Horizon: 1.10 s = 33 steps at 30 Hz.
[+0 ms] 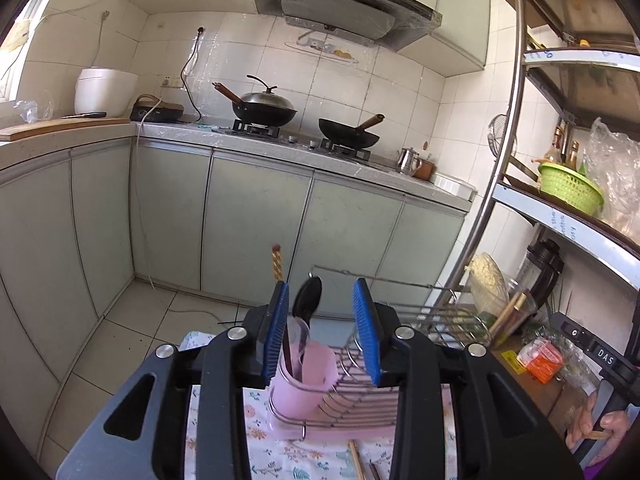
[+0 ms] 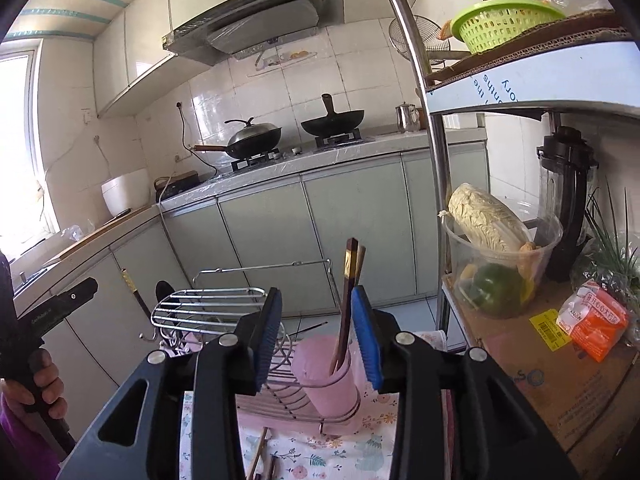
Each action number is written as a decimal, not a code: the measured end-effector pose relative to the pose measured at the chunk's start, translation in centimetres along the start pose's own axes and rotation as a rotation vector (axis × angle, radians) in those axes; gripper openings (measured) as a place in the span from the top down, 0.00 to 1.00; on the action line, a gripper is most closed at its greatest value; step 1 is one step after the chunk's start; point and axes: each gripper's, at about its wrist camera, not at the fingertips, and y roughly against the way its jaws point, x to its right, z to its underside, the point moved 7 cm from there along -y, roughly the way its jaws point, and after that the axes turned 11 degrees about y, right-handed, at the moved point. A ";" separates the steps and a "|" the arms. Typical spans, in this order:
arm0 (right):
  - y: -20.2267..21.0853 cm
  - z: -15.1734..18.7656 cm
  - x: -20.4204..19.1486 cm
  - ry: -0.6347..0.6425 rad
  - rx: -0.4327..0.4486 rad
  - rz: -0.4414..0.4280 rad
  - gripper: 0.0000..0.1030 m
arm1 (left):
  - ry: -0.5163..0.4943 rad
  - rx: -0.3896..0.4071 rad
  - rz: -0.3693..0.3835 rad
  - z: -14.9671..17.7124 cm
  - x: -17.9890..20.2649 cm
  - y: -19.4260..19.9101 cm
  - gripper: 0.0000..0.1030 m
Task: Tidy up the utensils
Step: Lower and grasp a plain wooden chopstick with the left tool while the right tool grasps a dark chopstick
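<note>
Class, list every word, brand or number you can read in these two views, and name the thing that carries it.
"DAS": right gripper's black handle.
"the", upside down: white shelf edge; its other words are cut off.
Orange packet: print too small.
Yellow barcode sticker: too small.
Left gripper's handle: lettering too blurred.

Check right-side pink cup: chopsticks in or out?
In. The chopsticks stand upright in the pink cup, tops sticking out above its rim.

A small kitchen with white tiled walls (image 1: 392, 92) and pale tile floor (image 1: 132, 336). Grey-green cabinets (image 1: 256, 216) run under an L-shaped counter (image 1: 224, 136); a range hood (image 1: 340, 4) hangs above. Daylight enters a window (image 2: 16, 136) at the left. A metal shelf rack (image 2: 436, 160) stands on the right.
</note>
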 end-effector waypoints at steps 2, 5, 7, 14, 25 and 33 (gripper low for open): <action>0.2 1.1 -0.3 -0.007 -0.023 -0.011 0.66 | -0.010 -0.024 0.004 1.2 0.3 0.2 0.67; -0.1 3.2 -0.9 -0.016 -0.074 -0.032 0.66 | -0.024 -0.064 0.005 3.2 0.5 0.3 0.67; -0.5 4.8 -1.3 -0.019 -0.113 -0.041 0.66 | -0.032 -0.093 0.000 4.5 0.6 0.1 0.67; -2.0 10.2 -2.4 -0.033 -0.243 -0.076 0.66 | -0.037 -0.214 -0.023 9.7 -0.1 -1.4 0.67; -4.5 16.7 -3.2 -0.085 -0.403 -0.130 0.66 | -0.030 -0.465 -0.040 18.0 -1.1 -5.4 0.67; -6.3 20.3 -3.5 -0.138 -0.513 -0.187 0.69 | -0.061 -0.633 -0.032 22.6 -0.5 -8.9 0.69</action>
